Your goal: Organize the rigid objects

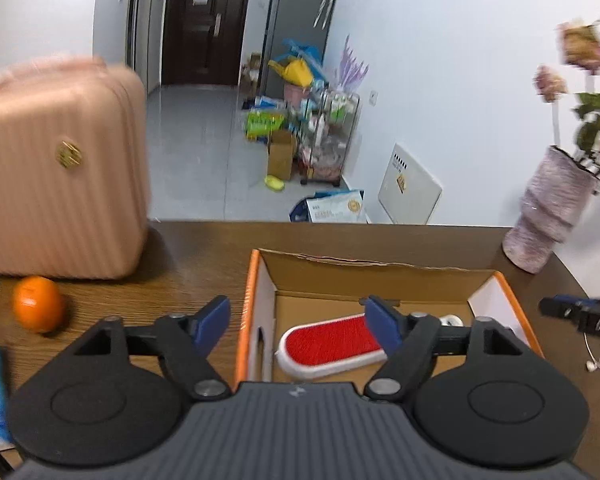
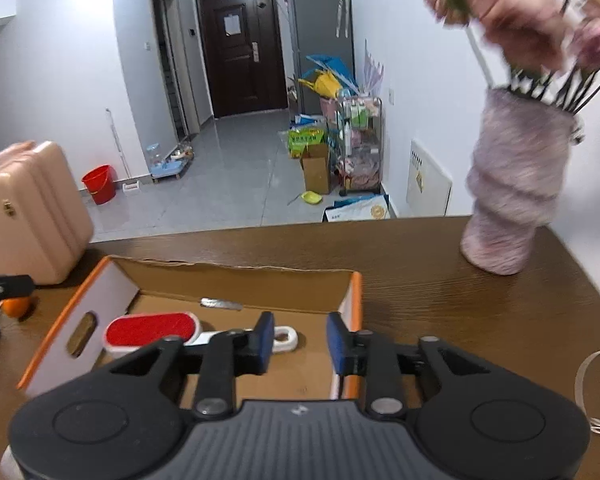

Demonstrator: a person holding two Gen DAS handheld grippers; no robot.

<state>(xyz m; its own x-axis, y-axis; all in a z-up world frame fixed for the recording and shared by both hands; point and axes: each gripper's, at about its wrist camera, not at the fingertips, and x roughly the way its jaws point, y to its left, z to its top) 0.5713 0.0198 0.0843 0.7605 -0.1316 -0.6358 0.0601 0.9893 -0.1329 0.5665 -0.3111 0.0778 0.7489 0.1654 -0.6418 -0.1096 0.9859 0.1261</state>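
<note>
Lying in the box (image 1: 384, 276), the red brush (image 1: 332, 344) sits beyond both wide-open, empty tools.

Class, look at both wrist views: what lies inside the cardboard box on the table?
Inside the cardboard box lies a red-faced white brush, its handle running right. A small silvery strip sits near the back wall. The gripper fingers hide part of the floor.
</note>
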